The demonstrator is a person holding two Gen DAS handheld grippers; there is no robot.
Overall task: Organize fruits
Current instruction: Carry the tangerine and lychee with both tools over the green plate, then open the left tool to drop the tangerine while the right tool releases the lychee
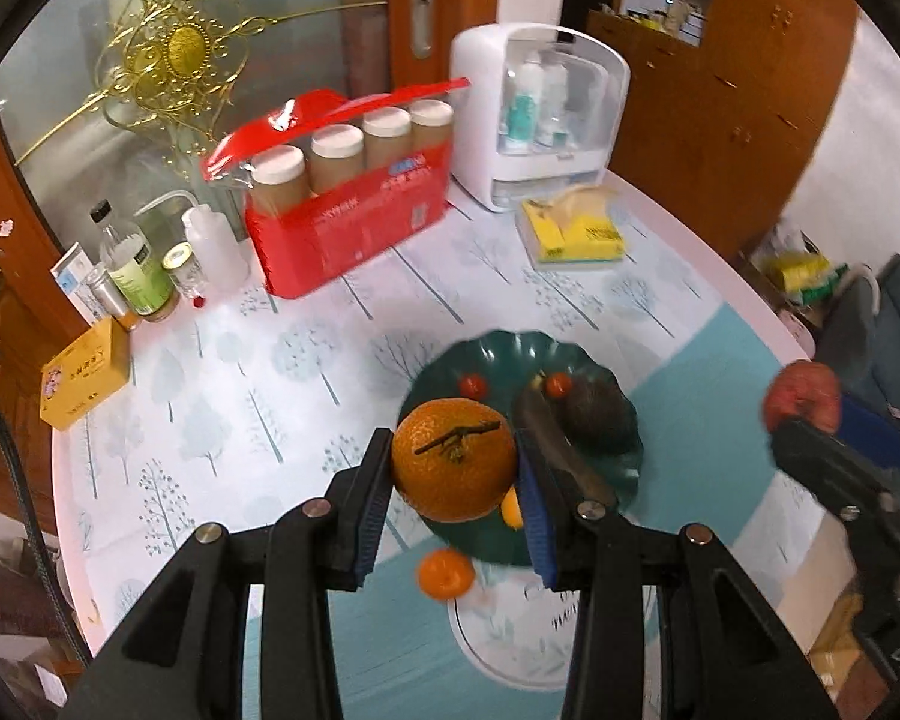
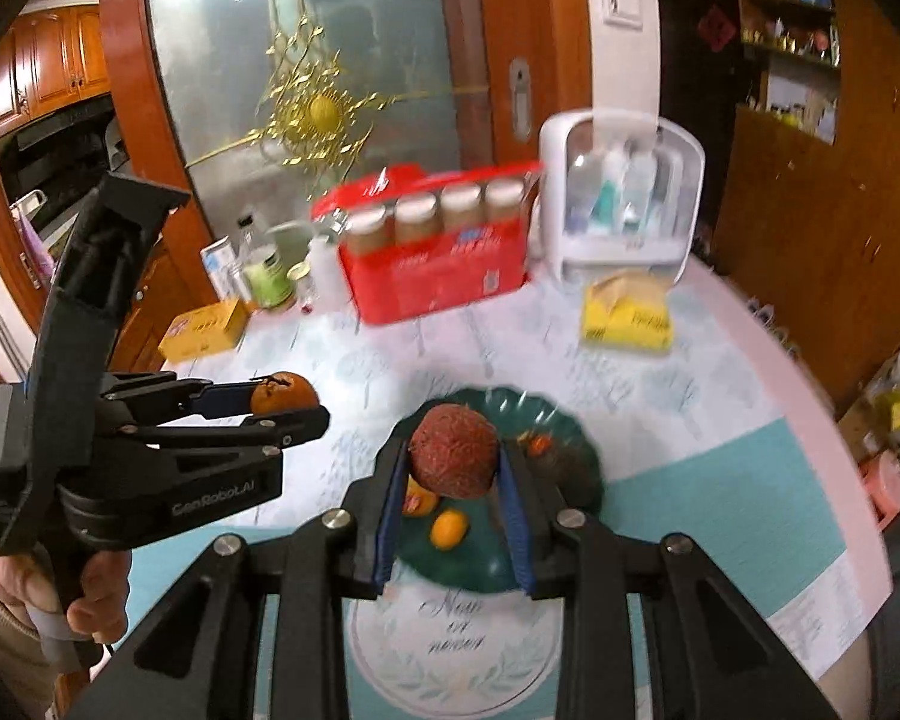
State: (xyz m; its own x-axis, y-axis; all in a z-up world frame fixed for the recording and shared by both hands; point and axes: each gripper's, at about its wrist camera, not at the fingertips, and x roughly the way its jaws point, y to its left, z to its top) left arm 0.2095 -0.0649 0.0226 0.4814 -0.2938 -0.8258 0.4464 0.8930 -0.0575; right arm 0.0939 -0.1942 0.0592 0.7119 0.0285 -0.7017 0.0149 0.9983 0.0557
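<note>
My left gripper [image 1: 455, 459] is shut on a large orange [image 1: 453, 459] with a twig stem, held above the near rim of a dark green plate [image 1: 570, 354]. On the plate lie an avocado [image 1: 597, 414], two cherry tomatoes [image 1: 473, 385] and a small yellow fruit [image 1: 513, 510]. A small orange [image 1: 446, 573] shows below the plate's near rim. My right gripper [image 2: 455, 462] is shut on a reddish rough-skinned fruit [image 2: 455, 451], above the same plate [image 2: 546, 414]. The left gripper with its orange [image 2: 283, 391] shows at left in the right wrist view.
At the table's back stand a red box of jars [image 1: 354, 180], a white cosmetics case [image 1: 540, 114], a yellow tissue pack [image 1: 576, 228], bottles [image 1: 138, 264] and a yellow box [image 1: 84, 375]. The table edge [image 1: 768, 306] curves at right.
</note>
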